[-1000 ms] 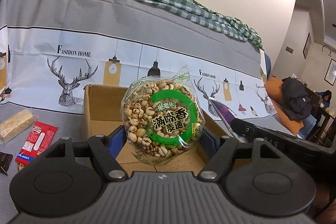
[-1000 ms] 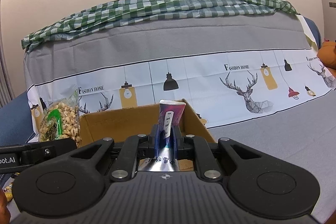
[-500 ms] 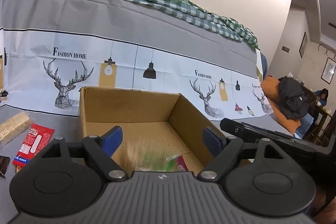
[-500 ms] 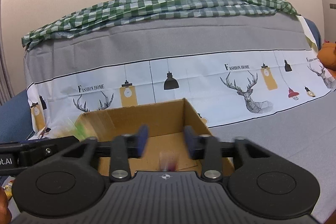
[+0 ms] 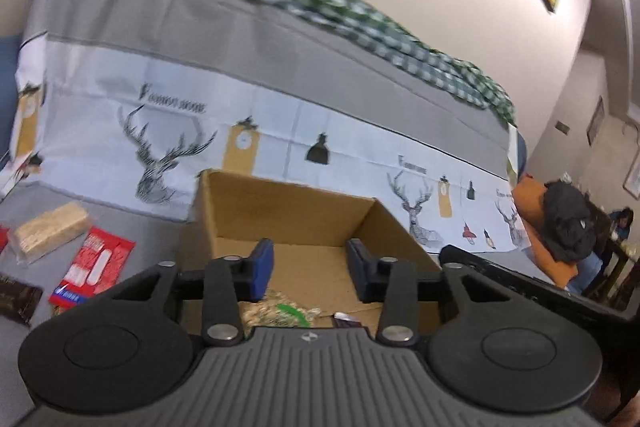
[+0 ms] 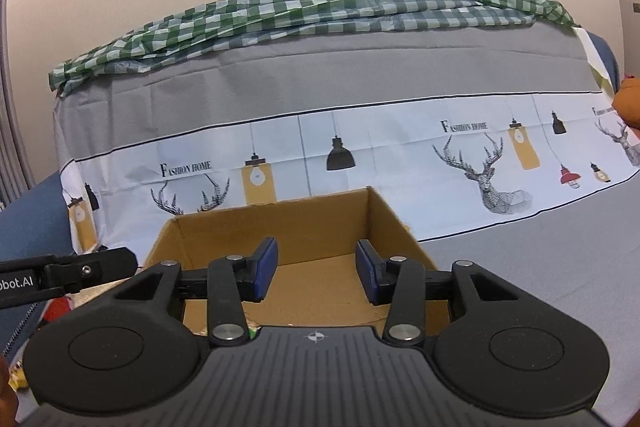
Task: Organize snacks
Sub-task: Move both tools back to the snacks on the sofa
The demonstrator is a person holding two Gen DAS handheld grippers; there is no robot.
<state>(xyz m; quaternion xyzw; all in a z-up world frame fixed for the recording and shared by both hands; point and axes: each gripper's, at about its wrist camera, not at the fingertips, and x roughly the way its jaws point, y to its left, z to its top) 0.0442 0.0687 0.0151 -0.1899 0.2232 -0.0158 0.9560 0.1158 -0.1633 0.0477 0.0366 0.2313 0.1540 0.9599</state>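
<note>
Both loads dropped within the last second: left gripper (image 5: 308,269) and right gripper (image 6: 316,270) now parted wide and holding nothing, hanging over the open cardboard box (image 5: 296,211). Puffed-grain bag (image 5: 280,309), a second ago pinched upright between the left fingers (image 5: 262,269), now lying on the box floor near the front wall, with the purple packet (image 5: 348,319) from the right gripper just beside it, both mostly hidden behind the left gripper's body. Two snacks sorted, then; more left outside on the grey cloth to the left of the box: a pale wrapped bar (image 5: 50,229), a red packet (image 5: 94,261) and a dark wrapper (image 5: 18,299). Likely next, a reach left for one of those, probably by the left gripper as the nearer one.
</note>
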